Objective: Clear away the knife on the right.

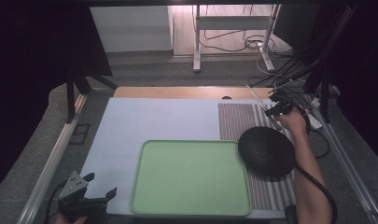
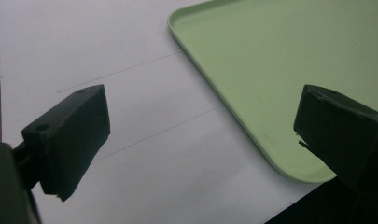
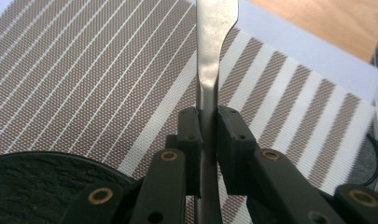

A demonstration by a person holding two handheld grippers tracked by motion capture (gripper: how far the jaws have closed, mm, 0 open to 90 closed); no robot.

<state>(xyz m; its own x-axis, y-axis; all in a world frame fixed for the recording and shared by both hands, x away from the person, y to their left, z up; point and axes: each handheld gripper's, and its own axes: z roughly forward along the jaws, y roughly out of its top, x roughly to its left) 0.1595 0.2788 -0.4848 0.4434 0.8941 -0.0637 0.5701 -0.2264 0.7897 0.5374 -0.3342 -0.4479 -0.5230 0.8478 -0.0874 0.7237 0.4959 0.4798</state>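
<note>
A pale green tray [image 1: 191, 177] lies on a white mat [image 1: 144, 121] near the front. To its right a black round plate [image 1: 266, 150] rests on a brown striped placemat [image 1: 235, 119]. Beyond the plate, over the placemat's far right corner, my right gripper [image 1: 276, 111] is shut on a slim metal utensil [image 1: 254, 95] that points away. In the right gripper view the utensil [image 3: 212, 42] is clamped between the jaws, above the placemat [image 3: 84, 70], with the plate [image 3: 37, 182] at lower left. My left gripper [image 1: 101, 184] is open at the front left corner, beside the tray [image 2: 280, 60].
A wooden table edge [image 1: 177, 92] runs behind the white mat. Cables [image 1: 289, 70] and a power strip [image 1: 315, 121] crowd the back right. Metal rails [image 1: 56, 154] border the table on both sides. The white mat [image 2: 107, 56] is bare under the left gripper.
</note>
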